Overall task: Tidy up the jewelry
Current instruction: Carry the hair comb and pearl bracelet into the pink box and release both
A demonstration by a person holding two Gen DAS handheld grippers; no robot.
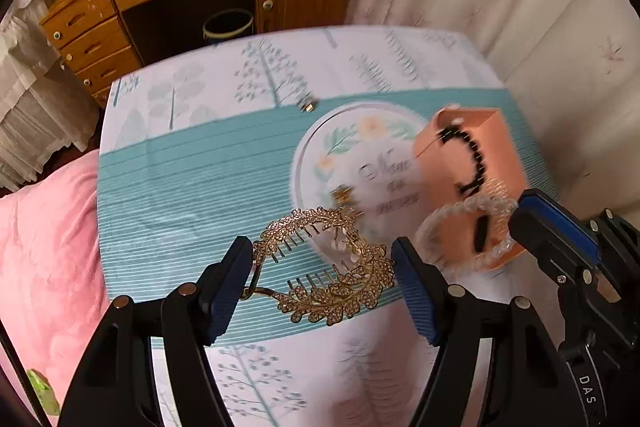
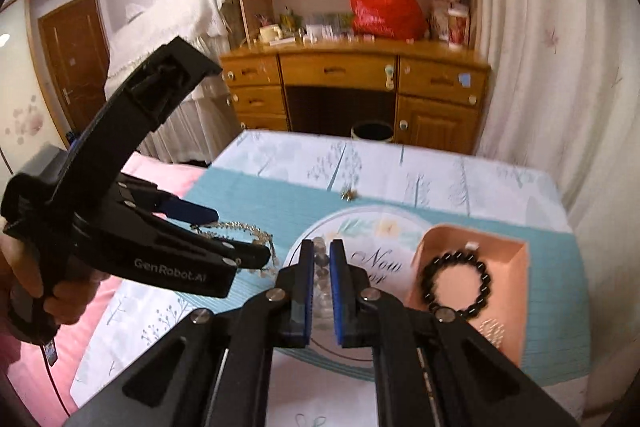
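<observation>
Left wrist view: left gripper (image 1: 322, 275) holds a gold leaf-shaped hair comb (image 1: 328, 267) crosswise; both blue pads press its ends, so it is clamped, not merely framed.
Why the wide hold: my guess is that gripping the comb end to end keeps its teeth and stones clear of the pads.
Right wrist view: right gripper (image 2: 320, 291) is pinched nearly closed on a clear bead bracelet (image 2: 320, 267); beads show in the narrow gap between the pads.
Bracelet from the other side: in the left wrist view the loop of clear beads (image 1: 466, 227) hangs from the right gripper's tip, in front of the box.
Why it dangles: a thin pinch on one part of the loop lets the rest hang free, probably for lowering into the box.
Container: a peach cardboard box (image 2: 516, 291) sits just right of the right gripper, on the patterned tablecloth (image 1: 180, 187).
Contents: a black bead bracelet (image 2: 458, 285) lies inside; something small and sparkly (image 2: 492, 331) is in the near corner, too blurred to name.
Beyond both grippers: a small gold piece (image 1: 308, 105) lies alone on the cloth, well apart.
Judgement: two items look mid-carry and the far piece remains unsorted.
</observation>
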